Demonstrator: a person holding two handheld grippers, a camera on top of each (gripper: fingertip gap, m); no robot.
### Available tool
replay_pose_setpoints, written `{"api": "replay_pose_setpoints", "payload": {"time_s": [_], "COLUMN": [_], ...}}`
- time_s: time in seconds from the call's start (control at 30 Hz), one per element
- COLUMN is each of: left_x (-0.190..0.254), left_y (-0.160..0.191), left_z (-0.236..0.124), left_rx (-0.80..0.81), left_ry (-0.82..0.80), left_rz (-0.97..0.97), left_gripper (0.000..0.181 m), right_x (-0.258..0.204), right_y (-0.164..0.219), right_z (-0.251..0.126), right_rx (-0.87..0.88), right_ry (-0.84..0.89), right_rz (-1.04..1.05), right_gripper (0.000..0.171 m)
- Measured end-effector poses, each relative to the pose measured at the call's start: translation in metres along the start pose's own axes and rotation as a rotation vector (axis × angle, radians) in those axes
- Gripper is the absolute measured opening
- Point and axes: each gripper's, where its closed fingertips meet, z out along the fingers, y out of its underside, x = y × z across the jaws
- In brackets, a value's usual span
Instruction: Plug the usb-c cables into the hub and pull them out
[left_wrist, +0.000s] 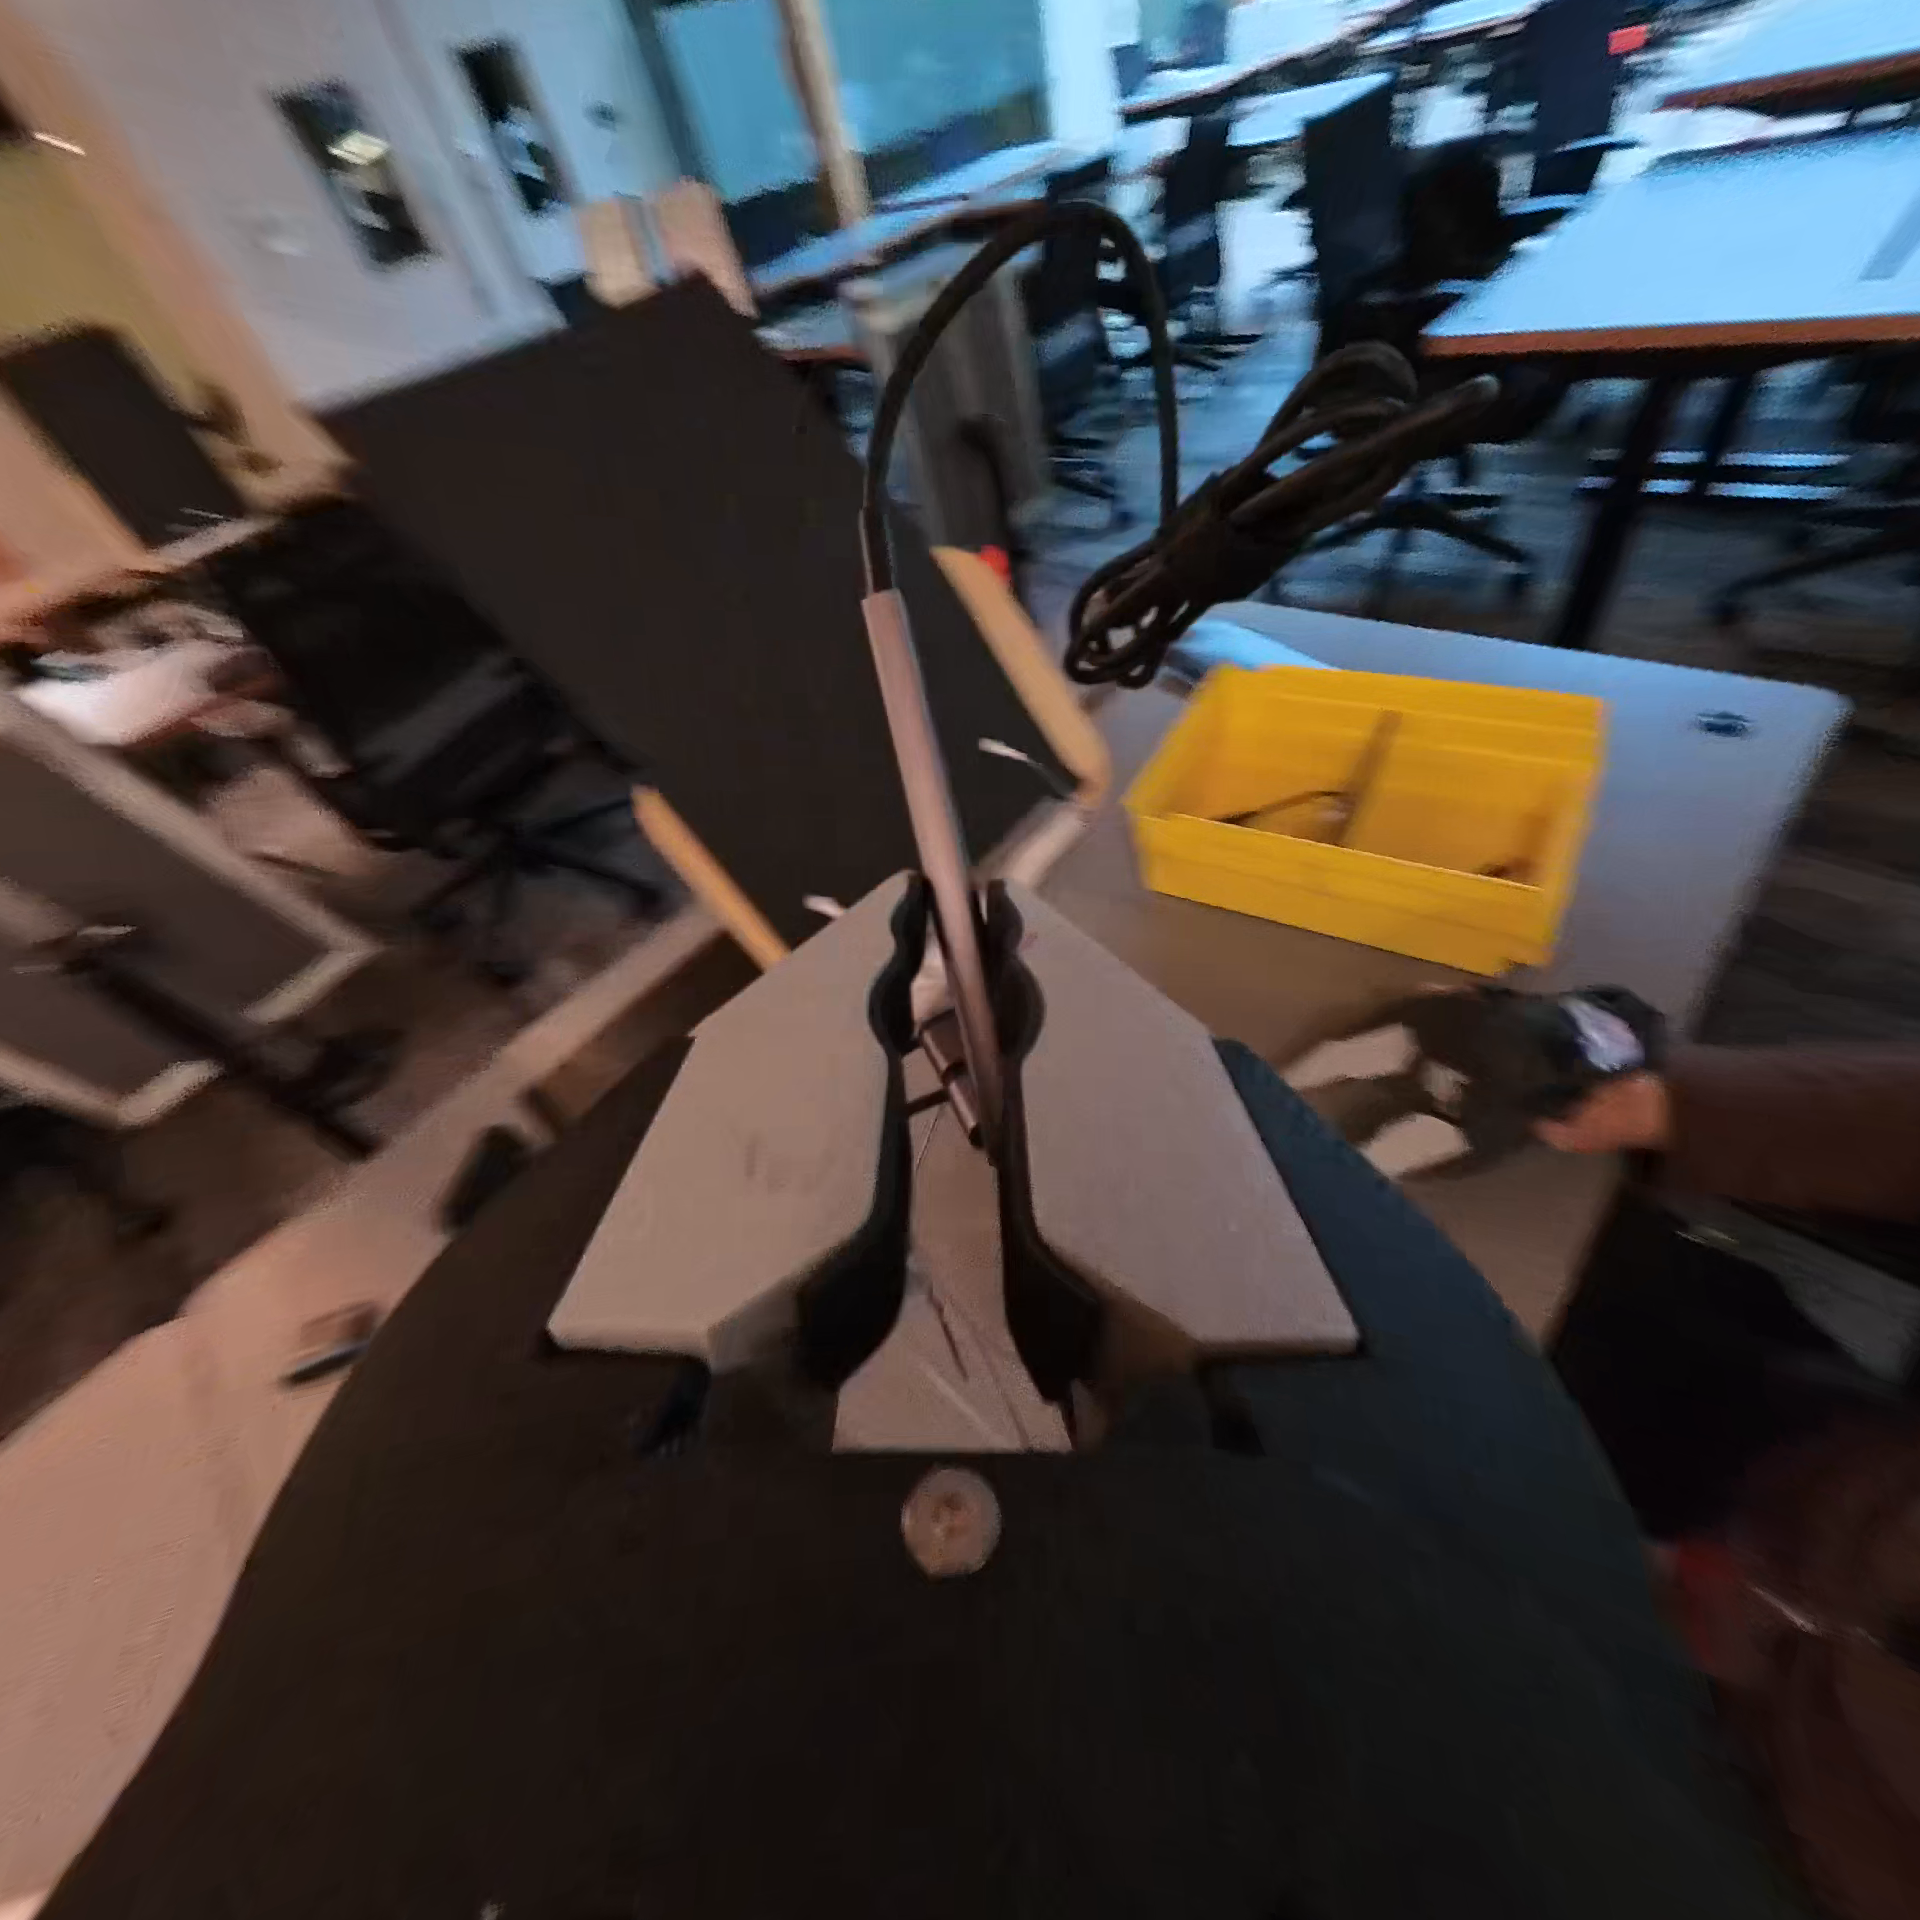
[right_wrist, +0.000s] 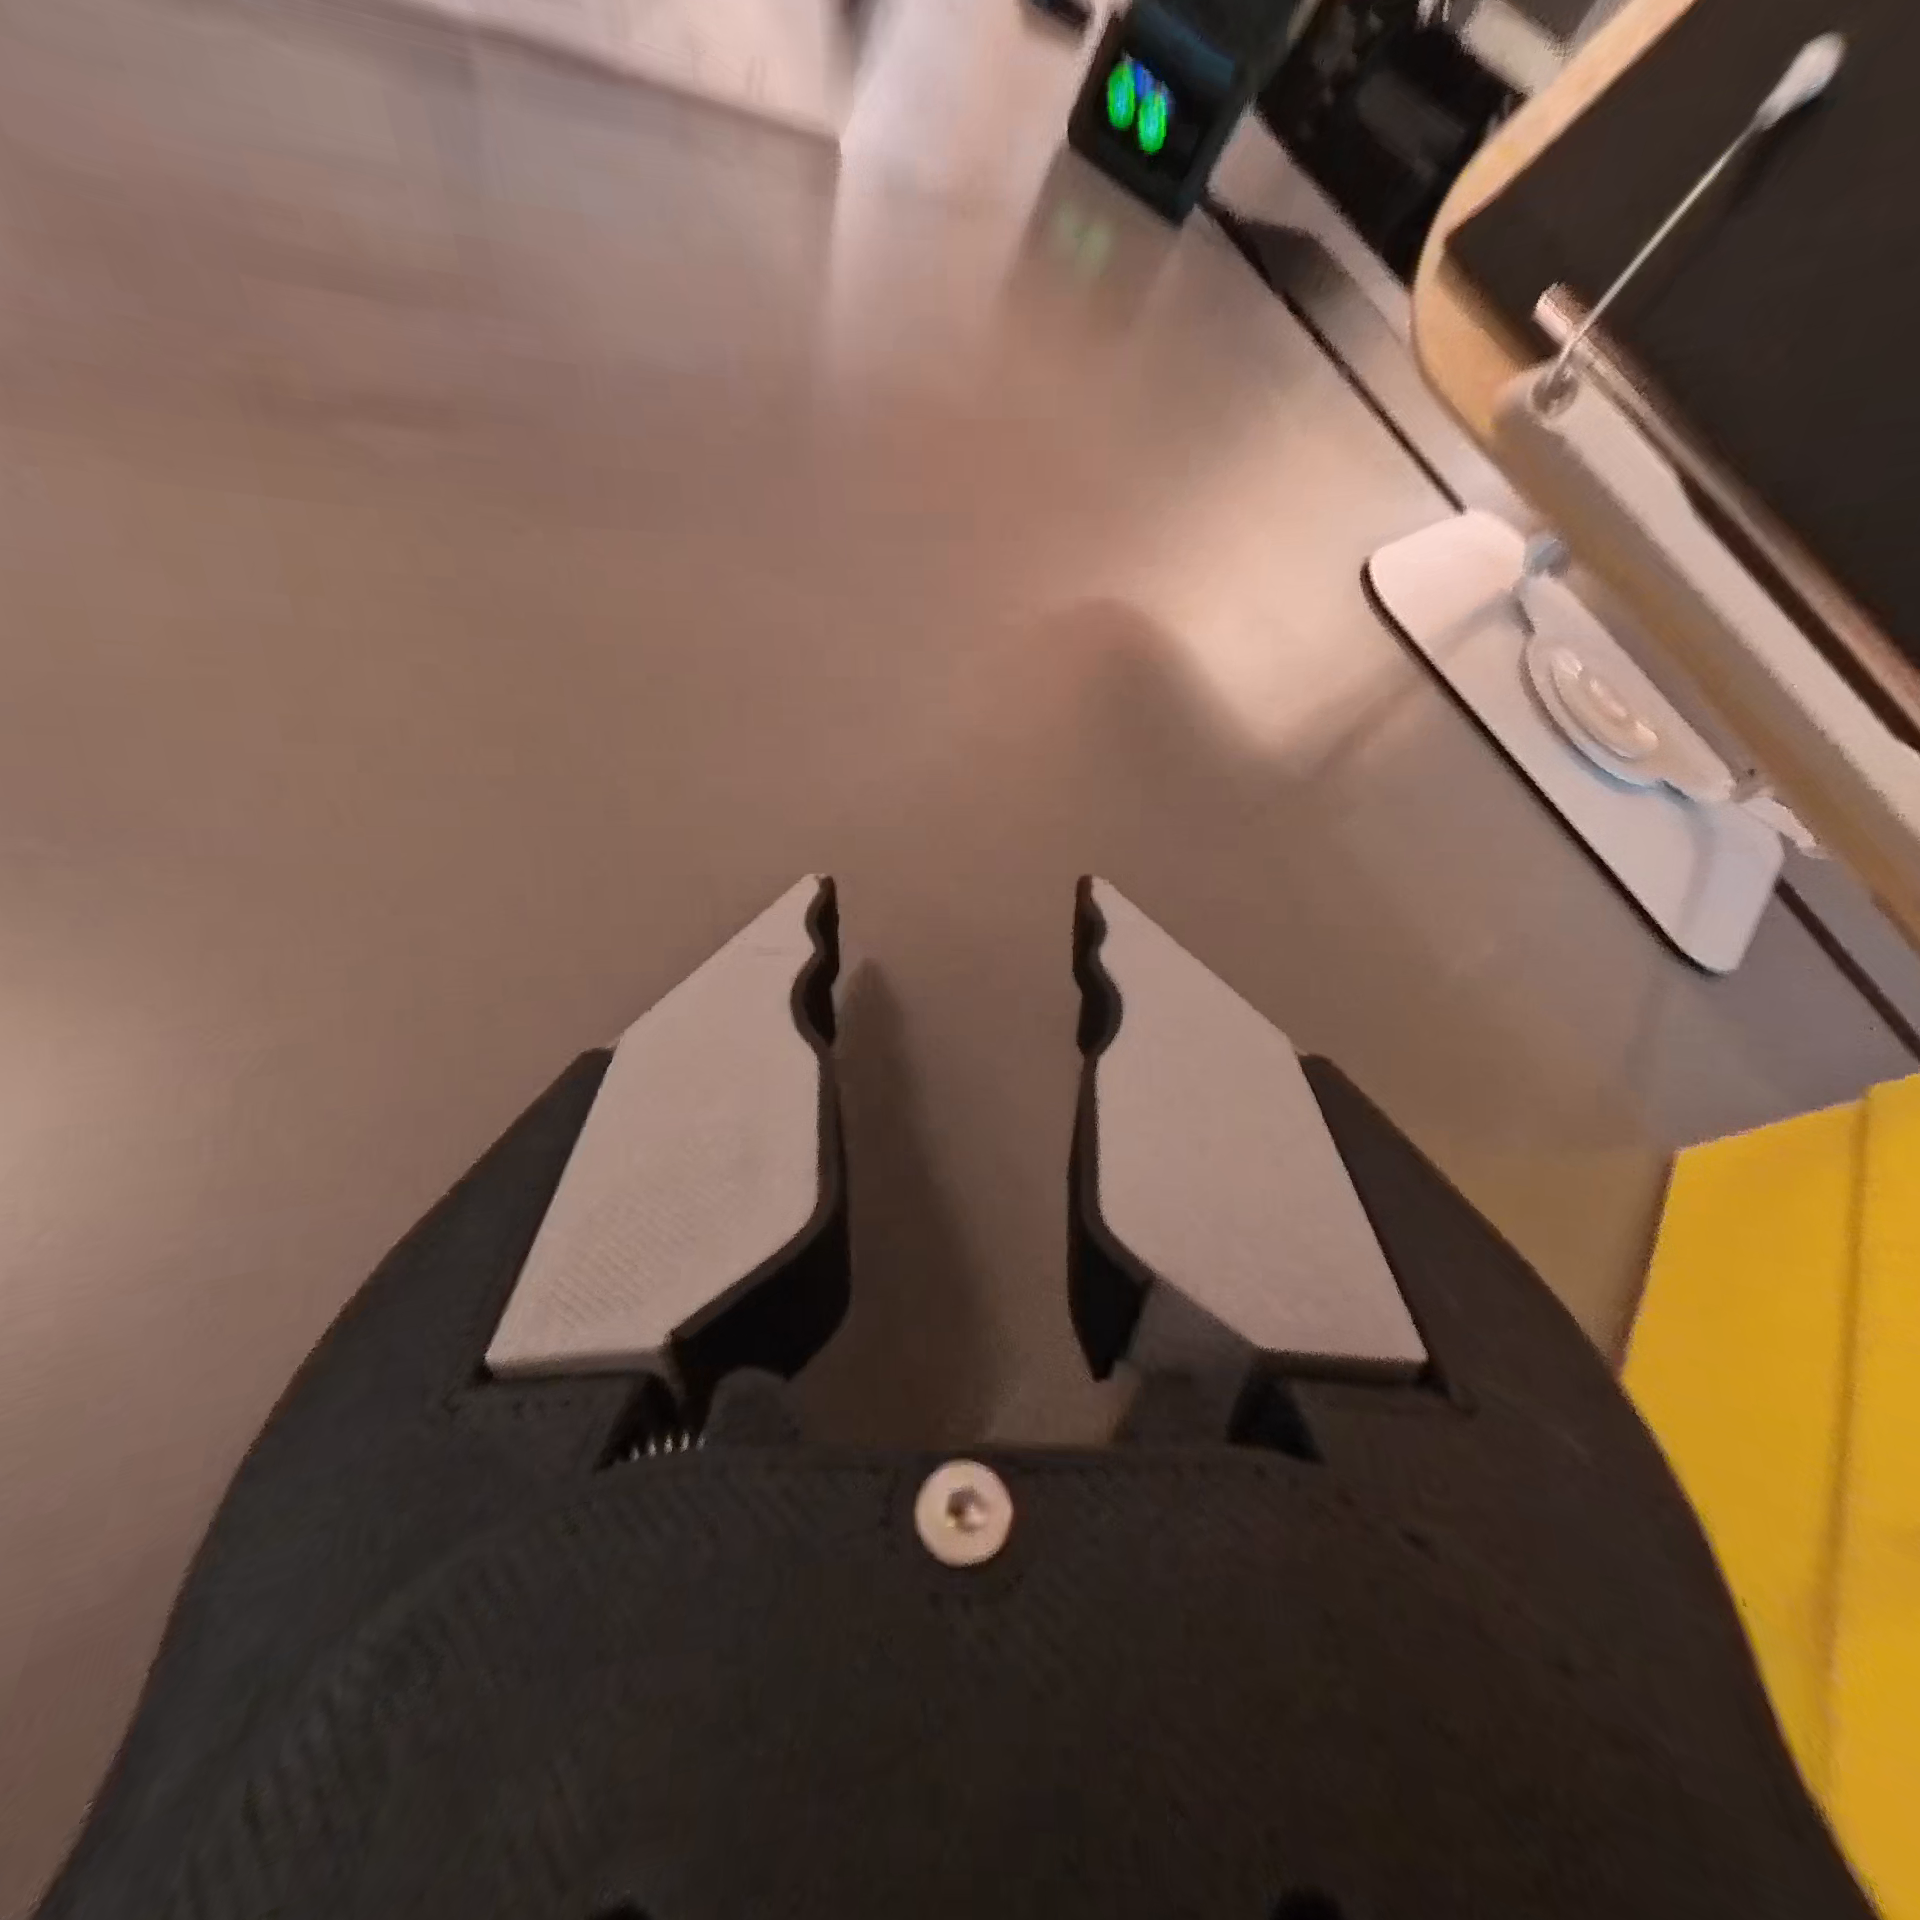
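Observation:
My left gripper (left_wrist: 954, 902) is shut on a thin grey USB hub (left_wrist: 920, 769), held edge-on and raised in the air. The hub's black cable (left_wrist: 1023, 270) arcs up from its far end and hangs down to the right in a bundled coil (left_wrist: 1236, 509). My right gripper (right_wrist: 956, 904) is open and empty, low over the bare grey table (right_wrist: 520, 623). It also shows, blurred, in the left wrist view (left_wrist: 1507, 1049), held by a hand low over the table. No loose USB-C cable is clearly visible.
A yellow divided bin (left_wrist: 1361, 800) stands on the table to the right; its corner also shows in the right wrist view (right_wrist: 1787, 1403). A monitor (right_wrist: 1704, 343) on a white stand base (right_wrist: 1558, 727) stands at the right. A small black device with green lights (right_wrist: 1153, 114) sits far back. The grippers' ends are close to 40 cm from one another.

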Motion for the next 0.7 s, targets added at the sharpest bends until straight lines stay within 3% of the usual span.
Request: {"api": "replay_pose_setpoints", "payload": {"time_s": [0.17,0.27,0.5,0.7], "left_x": [0.086,0.108,0.143,0.168], "left_y": [0.083,0.125,0.197,0.22], "left_z": [0.062,0.099,0.158,0.167], "left_rx": [-0.064,-0.049,0.006,0.055], "left_ry": [0.29,0.327,0.564,0.738], "left_rz": [-0.118,-0.154,-0.333,-0.319], "left_gripper": [0.009,0.009,0.009,0.009], "right_x": [-0.016,-0.014,0.007,-0.005], "right_y": [-0.047,-0.059,-0.052,-0.045], "right_z": [-0.037,-0.053,-0.044,-0.025], "right_rx": [0.351,0.461,0.422,0.322], "right_ry": [-0.185,-0.22,-0.088,-0.116], "right_rz": [0.085,0.129,0.136,0.072], "right_gripper": [0.048,0.046,0.052,0.037]}}
